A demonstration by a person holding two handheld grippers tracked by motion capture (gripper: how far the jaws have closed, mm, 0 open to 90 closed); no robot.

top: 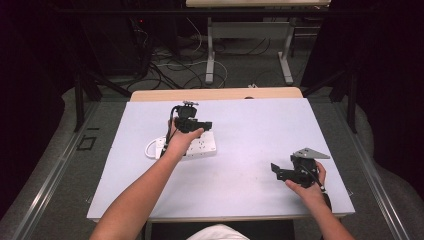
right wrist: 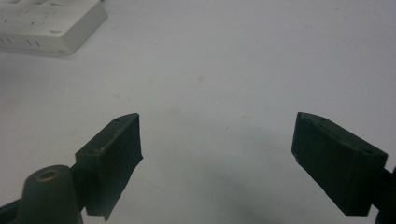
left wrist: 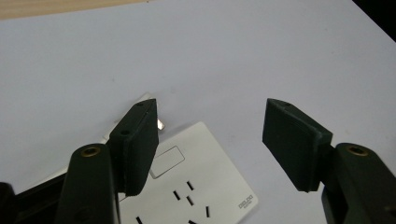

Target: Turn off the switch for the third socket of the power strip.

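A person sits at a bench (top: 250,165) covered with a pale lavender-white sheet, holding a black two-jaw gripper in each hand.

From above, the left gripper (top: 192,122) is over the left middle of the bench, the hand (top: 181,141) wrapped around its body. Directly beneath it lies a flat white plastic power strip (top: 202,145) with several rows of socket slots, lying lengthwise across the bench, with a white cable (top: 150,148) looping from its left end.

Looking along the left gripper (left wrist: 212,140), its jaws stand apart with a clear gap between the dark pads, and nothing is held between them. The power strip's (left wrist: 196,186) square end lies on the bench just below and between the jaws, with socket slots, a rectangular switch outline and a small grey brand mark. A small metal-coloured piece peeks out beside the left pad; what it is cannot be told.

The right gripper (top: 284,172) rests near the bench's front right, well apart from the power strip, with a grey three-cornered plate on top. Looking along the right gripper (right wrist: 217,154), its jaws also stand wide apart over bare bench, empty. The power strip's (right wrist: 51,25) corner shows far off at the upper left.
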